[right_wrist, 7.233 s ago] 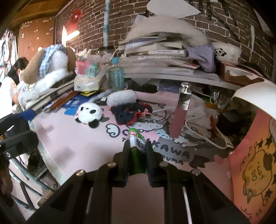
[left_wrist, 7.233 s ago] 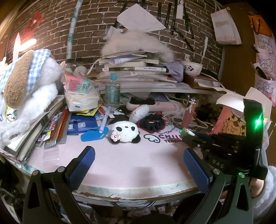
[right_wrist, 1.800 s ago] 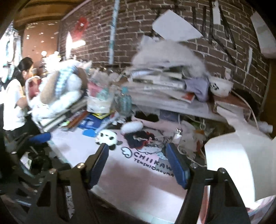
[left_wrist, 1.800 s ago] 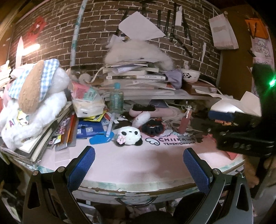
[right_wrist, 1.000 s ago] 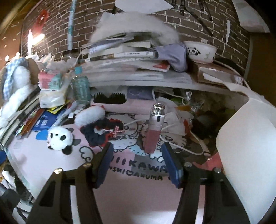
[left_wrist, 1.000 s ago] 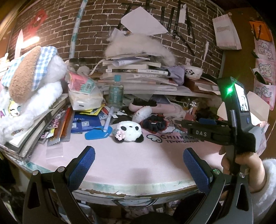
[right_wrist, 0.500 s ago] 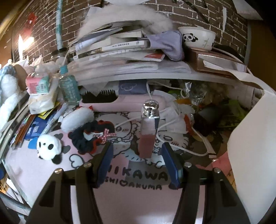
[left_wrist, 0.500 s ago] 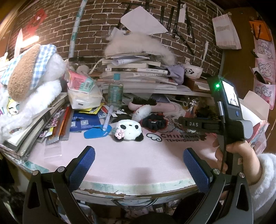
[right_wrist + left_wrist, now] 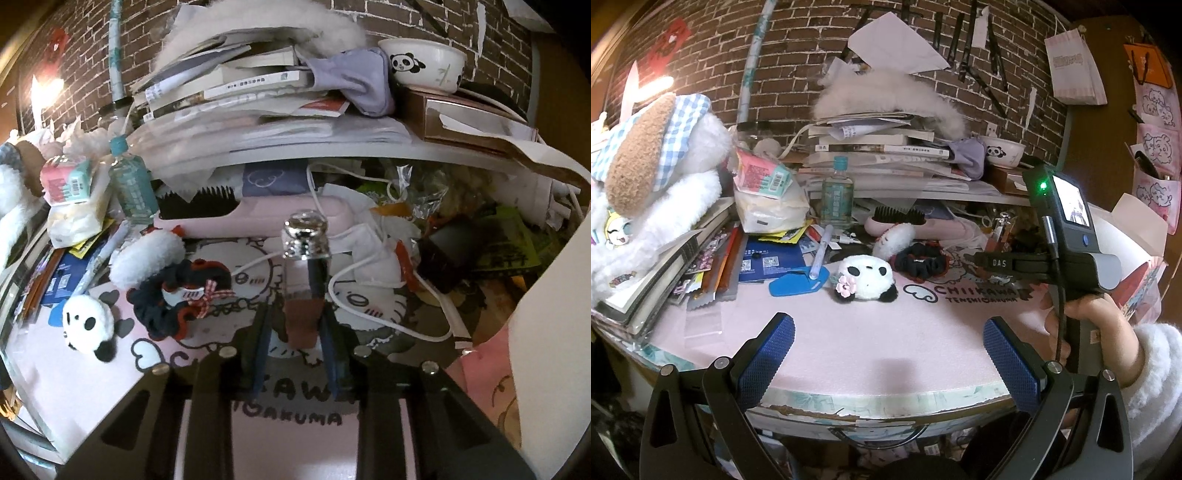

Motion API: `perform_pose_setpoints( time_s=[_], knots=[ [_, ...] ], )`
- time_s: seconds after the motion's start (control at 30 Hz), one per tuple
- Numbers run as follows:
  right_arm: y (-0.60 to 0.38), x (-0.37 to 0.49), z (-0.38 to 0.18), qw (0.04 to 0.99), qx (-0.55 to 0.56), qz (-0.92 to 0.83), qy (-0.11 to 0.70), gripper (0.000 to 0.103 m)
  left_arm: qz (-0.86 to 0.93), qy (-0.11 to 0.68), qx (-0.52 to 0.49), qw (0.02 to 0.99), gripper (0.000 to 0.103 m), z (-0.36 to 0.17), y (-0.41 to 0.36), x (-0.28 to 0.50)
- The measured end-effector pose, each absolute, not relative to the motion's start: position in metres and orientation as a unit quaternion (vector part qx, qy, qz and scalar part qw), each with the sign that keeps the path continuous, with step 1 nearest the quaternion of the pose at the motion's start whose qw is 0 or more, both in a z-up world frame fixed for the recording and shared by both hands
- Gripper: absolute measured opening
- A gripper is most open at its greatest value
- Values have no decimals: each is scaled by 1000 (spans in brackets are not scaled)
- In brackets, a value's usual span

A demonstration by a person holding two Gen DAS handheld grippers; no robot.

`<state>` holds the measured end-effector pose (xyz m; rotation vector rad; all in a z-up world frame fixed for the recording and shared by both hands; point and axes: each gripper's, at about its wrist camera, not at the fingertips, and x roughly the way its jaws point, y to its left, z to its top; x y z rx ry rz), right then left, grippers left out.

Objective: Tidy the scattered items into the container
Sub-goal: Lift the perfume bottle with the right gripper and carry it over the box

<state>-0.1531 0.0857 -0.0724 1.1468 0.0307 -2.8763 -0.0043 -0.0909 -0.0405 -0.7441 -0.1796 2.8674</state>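
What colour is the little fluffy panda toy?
The panda toy is white with black ears and eye patches, plus a pink flower. The left wrist view shows it best.

In the right wrist view the base of the pink bottle [image 9: 303, 295] sits between the dark fingers of the right hand-held gripper [image 9: 295, 347], and the blur there leaves it unclear whether the pads press on it. From the left wrist view the same bottle [image 9: 1000, 229] is mostly hidden behind the right hand-held gripper [image 9: 975, 258], only its silver cap showing. The stack of books [image 9: 236, 88] is smeared, its spine lettering unreadable, and the white box [image 9: 554, 332] is cut off at the right edge.
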Motion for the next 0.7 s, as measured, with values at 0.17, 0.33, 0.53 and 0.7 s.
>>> perform_pose_setpoints(
  time_s=[0.17,0.33,0.53,0.7],
  knots=[
    [85,-158,-74,21,370,-929,12,23,962,-60,-250,88,102,-41,-91,-5],
    [86,-161,-75,24,370,-929,7,15,962,-61,-251,88,102,-42,-90,-5],
    [85,-160,-75,31,366,-930,5,15,962,-60,-250,88,102,-42,-91,-5],
    [81,-155,-72,37,355,-934,13,15,962,-61,-251,88,102,-42,-90,-5]
  ],
)
